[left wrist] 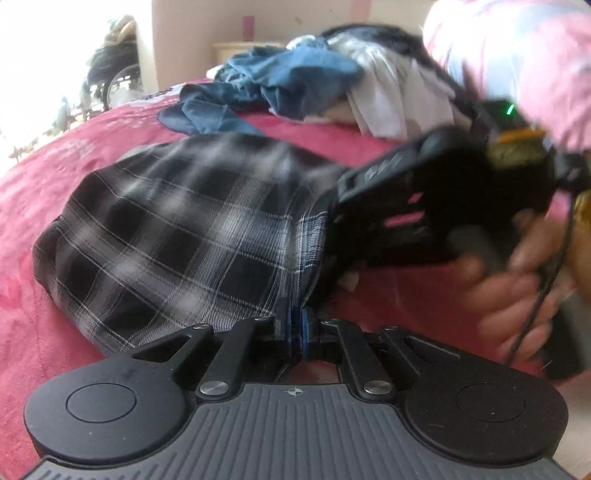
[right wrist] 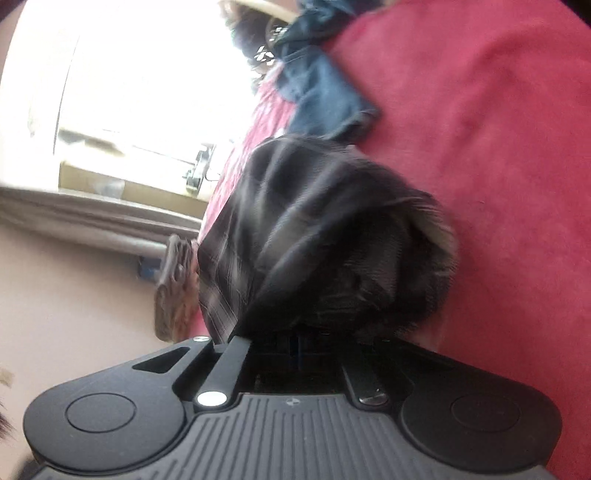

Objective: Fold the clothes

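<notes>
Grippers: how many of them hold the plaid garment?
2. The left gripper pinches the plaid garment at its near edge; the right gripper holds its right side.

We see a pink bed cover with a faint lighter pattern spread under everything, reaching to the left edge of the left wrist view and filling the right side of the right wrist view. Beyond the bed stands a pale wall bearing a small pink patch, with a cream, round-edged piece of furniture at its foot. At the left we find a bright, washed-out window, a cardboard box on the ledge below it, and 1 dark, blurred heap we cannot identify.
</notes>
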